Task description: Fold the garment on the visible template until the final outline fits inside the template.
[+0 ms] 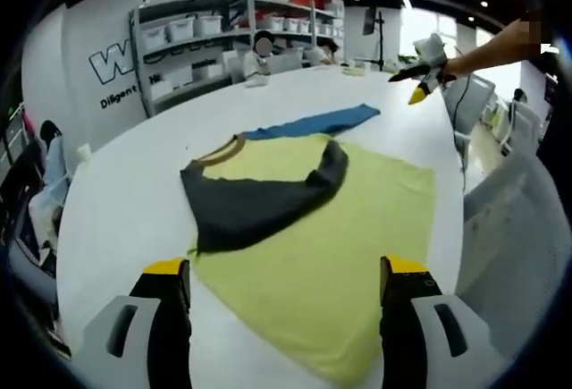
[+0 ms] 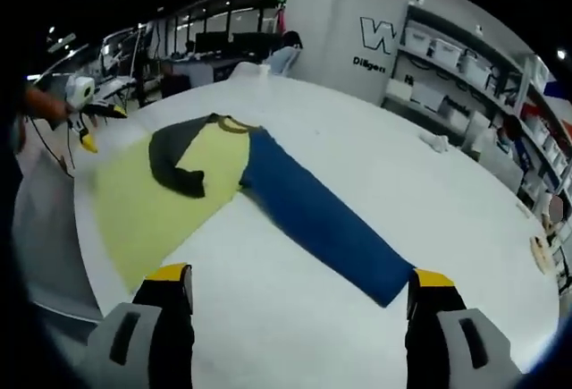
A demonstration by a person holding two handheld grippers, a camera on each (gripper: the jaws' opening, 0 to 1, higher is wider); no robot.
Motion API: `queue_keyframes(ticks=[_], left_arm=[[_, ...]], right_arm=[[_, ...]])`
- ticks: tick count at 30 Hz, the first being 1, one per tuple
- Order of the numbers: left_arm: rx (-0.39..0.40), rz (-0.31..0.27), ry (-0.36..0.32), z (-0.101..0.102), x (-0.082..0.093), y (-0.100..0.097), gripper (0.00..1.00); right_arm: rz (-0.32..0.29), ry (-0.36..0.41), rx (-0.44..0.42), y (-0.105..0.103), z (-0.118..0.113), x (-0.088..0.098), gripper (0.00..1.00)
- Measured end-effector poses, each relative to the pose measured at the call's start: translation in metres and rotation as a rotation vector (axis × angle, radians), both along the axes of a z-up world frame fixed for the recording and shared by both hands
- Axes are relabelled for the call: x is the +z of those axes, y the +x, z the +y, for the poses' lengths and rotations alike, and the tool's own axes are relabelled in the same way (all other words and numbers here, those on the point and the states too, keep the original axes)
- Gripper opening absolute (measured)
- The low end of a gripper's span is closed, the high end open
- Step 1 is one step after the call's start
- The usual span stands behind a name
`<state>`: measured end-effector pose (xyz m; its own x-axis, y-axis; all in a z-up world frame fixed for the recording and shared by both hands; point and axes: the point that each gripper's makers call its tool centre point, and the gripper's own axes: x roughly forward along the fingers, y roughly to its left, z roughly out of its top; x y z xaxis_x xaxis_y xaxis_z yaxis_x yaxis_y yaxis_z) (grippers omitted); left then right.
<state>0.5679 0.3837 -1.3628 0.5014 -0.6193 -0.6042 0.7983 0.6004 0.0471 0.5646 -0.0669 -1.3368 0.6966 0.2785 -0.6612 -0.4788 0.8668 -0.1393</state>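
Tools (image 1: 284,291) apart; garment (image 1: 295,228) edge cropped, seemingly.

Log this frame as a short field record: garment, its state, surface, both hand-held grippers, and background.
garment: yellow shirt with dark sleeves and a blue sleeve
state: one dark sleeve folded across the yellow body; blue sleeve stretched out flat
surface: white table
left hand-held gripper: open, above the shirt's near edge, holding nothing
right hand-held gripper: open, above the table near the blue sleeve's end, holding nothing
background: shelves with white bins; seated people at the far end
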Motion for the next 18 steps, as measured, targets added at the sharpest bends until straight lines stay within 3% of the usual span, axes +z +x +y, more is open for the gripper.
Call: queue_keyframes(ticks=[18], left_arm=[[-0.065, -0.043, -0.001, -0.016, 0.008, 0.001, 0.84]], right_arm=[[-0.048, -0.017, 0.07, -0.026, 0.032, 0.029, 0.99]])
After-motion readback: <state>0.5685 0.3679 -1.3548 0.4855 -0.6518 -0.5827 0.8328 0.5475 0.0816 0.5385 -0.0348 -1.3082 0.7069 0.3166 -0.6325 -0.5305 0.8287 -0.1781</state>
